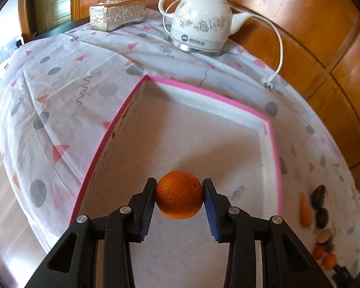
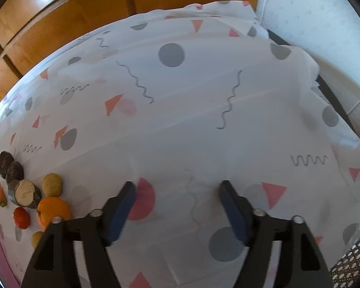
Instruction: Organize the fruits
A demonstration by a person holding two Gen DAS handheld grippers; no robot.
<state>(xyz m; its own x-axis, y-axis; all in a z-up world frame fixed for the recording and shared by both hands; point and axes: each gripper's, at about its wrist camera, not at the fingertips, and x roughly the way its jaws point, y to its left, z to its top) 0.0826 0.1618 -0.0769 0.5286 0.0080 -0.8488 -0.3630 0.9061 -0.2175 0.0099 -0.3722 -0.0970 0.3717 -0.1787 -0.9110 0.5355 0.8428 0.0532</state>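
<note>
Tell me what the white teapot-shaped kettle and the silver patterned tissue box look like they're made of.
White teapot-shaped kettle: likely glazed ceramic, glossy with printed flowers, on a shiny metal-looking base. Silver patterned tissue box: embossed, glittery surface, perhaps metal or metallic-finished plastic; the picture cannot settle which.

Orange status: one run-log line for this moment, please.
left gripper: shut on orange, over pink-rimmed box | right gripper: open, empty | loose pile: on tablecloth

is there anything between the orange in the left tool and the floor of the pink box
Nothing visible. The left tool grips the orange right above the pink-rimmed box, and the stretch of box floor in view shows no items. The part directly under the orange is hidden.
</note>
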